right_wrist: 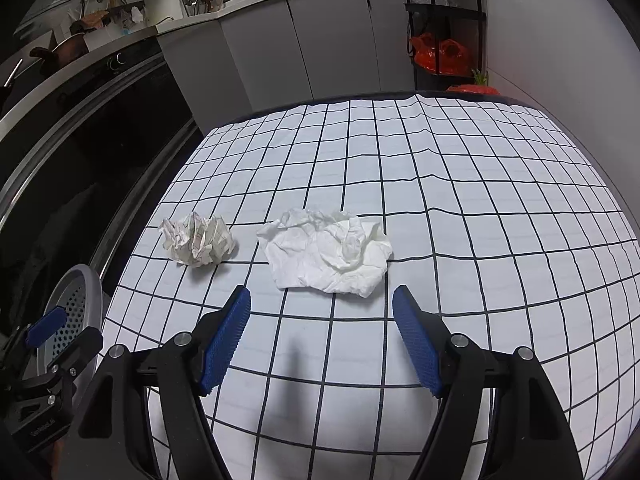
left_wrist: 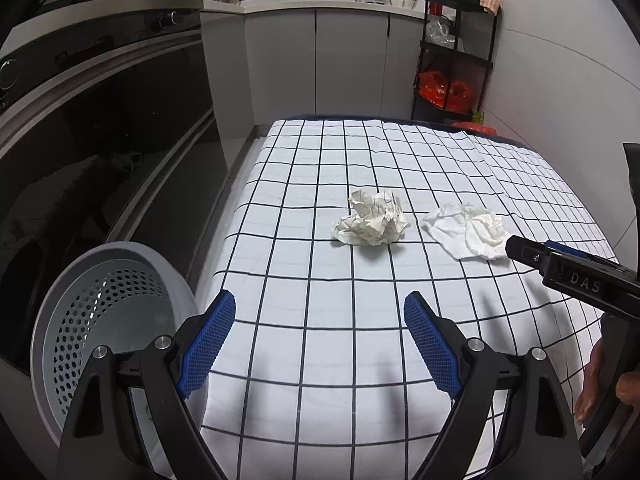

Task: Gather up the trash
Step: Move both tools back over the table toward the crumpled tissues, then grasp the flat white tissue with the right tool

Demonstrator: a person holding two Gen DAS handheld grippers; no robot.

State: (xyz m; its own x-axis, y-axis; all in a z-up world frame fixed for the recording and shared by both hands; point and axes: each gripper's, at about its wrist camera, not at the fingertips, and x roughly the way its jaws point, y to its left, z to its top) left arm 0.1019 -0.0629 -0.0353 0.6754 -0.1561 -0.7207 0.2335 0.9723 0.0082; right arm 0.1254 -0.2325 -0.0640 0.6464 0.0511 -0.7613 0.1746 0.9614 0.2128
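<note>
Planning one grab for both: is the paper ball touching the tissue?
Apart. The right wrist view shows bare cloth between the paper ball and the tissue.

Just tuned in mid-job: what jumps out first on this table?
Two wads of trash on the checked tablecloth: a crumpled lined paper ball to the left and a rumpled white tissue to its right. The right gripper is open just short of the tissue; a perforated grey bin sits off the table's left edge.
</note>
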